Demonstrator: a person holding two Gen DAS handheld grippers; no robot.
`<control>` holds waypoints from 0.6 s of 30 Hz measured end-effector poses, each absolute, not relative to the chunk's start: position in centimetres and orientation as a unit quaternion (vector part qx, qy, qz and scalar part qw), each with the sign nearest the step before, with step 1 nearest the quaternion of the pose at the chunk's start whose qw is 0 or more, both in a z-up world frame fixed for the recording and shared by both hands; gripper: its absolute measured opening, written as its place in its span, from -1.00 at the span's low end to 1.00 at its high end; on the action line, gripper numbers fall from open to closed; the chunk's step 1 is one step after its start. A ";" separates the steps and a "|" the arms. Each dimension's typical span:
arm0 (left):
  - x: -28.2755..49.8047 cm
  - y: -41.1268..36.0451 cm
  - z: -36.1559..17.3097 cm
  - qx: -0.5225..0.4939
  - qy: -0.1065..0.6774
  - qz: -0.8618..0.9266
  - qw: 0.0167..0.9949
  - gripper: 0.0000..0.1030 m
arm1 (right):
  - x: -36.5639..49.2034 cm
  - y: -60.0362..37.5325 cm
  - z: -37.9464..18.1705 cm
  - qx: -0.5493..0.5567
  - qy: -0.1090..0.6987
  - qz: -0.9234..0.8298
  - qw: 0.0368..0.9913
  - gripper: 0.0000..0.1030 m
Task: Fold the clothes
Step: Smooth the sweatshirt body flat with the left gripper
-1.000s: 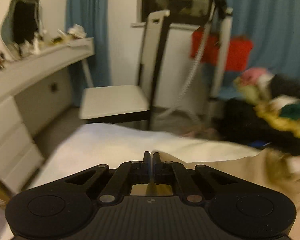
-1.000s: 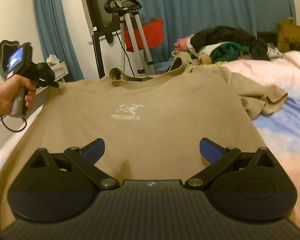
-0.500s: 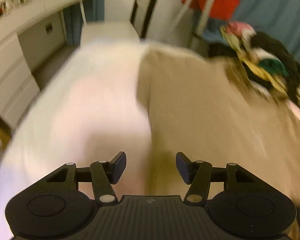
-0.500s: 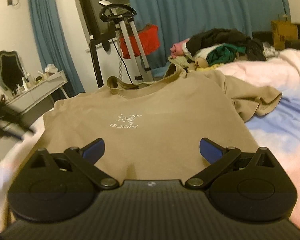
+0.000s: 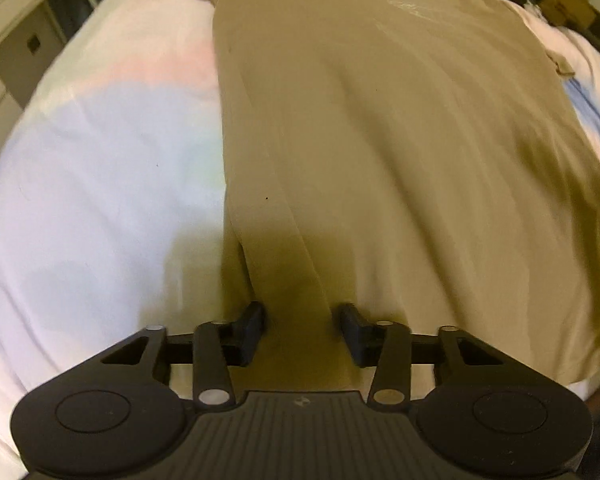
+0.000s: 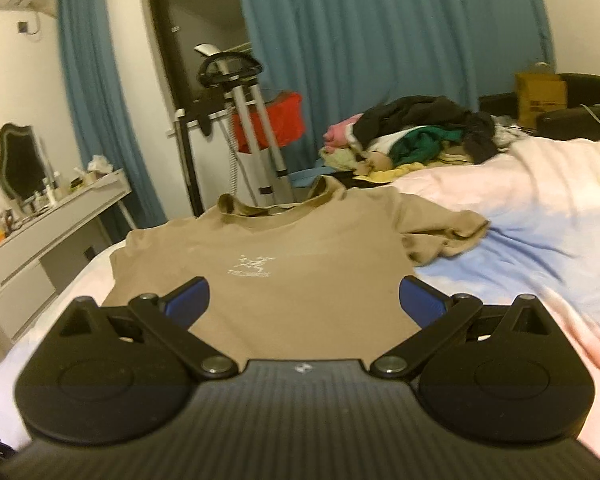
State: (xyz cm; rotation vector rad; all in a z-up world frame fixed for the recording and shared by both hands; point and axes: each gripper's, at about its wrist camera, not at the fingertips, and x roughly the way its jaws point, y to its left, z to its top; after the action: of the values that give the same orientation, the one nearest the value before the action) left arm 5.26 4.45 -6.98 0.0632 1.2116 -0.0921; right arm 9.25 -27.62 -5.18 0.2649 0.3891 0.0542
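One tan T-shirt (image 6: 300,280) lies flat, chest print up, on the pastel bedspread (image 6: 540,240), collar toward the far edge and one sleeve bunched at its right side. Left gripper (image 5: 303,330) sits low at the shirt's near hem by its left edge, jaws partly apart with a fabric ridge running between the fingers, not pinched. Right gripper (image 6: 303,300) hovers above the hem, jaws wide, holding nothing; a clothes pile (image 6: 416,136) sits beyond.

Matt tan cloth T-shirt (image 5: 380,140)
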 end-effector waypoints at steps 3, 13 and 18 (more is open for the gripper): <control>5.0 6.3 -5.8 0.002 0.567 -0.047 0.823 -0.85 | 8.8 -27.4 -5.2 0.123 0.201 0.018 0.972 1.00; 4.0 14.9 -2.1 -0.072 0.587 -0.012 0.806 -0.88 | 9.0 -25.8 -5.7 0.091 0.206 0.031 0.974 1.00; 5.4 16.5 -2.4 -0.083 0.618 0.004 0.782 -0.58 | 9.8 -25.1 -6.4 0.098 0.212 0.039 0.972 1.00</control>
State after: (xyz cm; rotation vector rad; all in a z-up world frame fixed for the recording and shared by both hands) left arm 5.36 16.50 -2.42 -0.1797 1.3350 0.0082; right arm 9.83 -25.13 -6.37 0.1975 0.4283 0.0793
